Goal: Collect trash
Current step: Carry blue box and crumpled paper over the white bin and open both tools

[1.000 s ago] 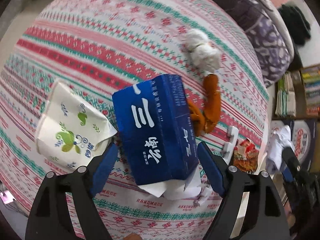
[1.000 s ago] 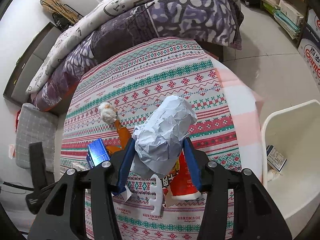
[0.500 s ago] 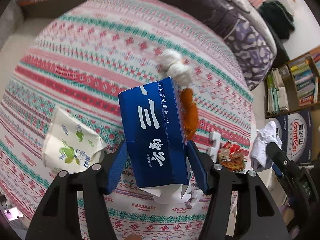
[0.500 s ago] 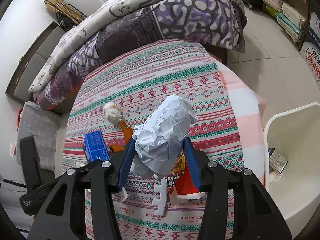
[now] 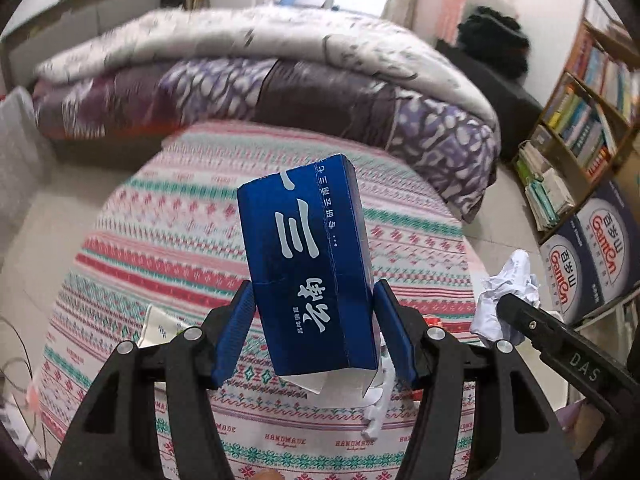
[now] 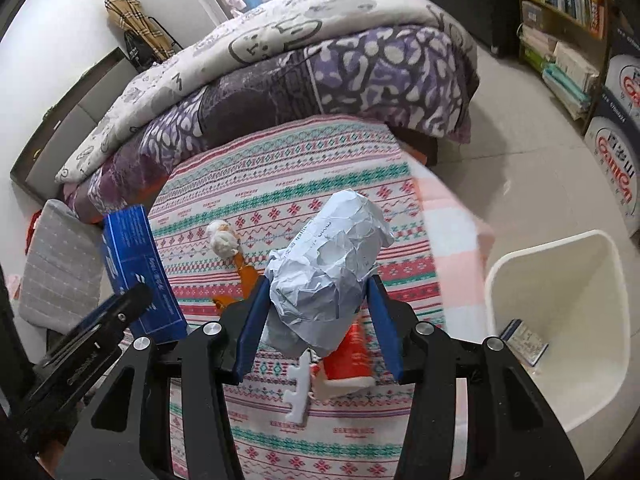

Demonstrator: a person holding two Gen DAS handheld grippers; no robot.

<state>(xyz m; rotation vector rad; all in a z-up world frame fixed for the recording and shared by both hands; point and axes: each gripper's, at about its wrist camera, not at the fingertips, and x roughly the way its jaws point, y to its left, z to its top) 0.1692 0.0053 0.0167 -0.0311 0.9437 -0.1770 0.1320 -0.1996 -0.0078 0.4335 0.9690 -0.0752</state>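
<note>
My left gripper (image 5: 316, 336) is shut on a blue carton (image 5: 308, 264) with white characters and holds it above the round table; the carton also shows in the right wrist view (image 6: 138, 272). My right gripper (image 6: 316, 328) is shut on a crumpled ball of white paper (image 6: 328, 272), also held above the table; the paper shows at the right of the left wrist view (image 5: 506, 300). A white bin (image 6: 560, 280) with some trash inside stands on the floor to the right of the table.
On the patterned tablecloth (image 6: 280, 184) lie a white tissue wad (image 6: 222, 238), orange peel (image 6: 246, 276), a red wrapper (image 6: 348, 360), a white plastic piece (image 6: 298, 392) and a printed paper wrapper (image 5: 160, 328). A bed with quilts (image 5: 260, 80) lies behind; bookshelves and boxes (image 5: 592, 240) stand right.
My left gripper closed on the blue carton, lifted it off the table and tilted up toward the bed. My right gripper kept hold of the paper ball and shifted slightly.
</note>
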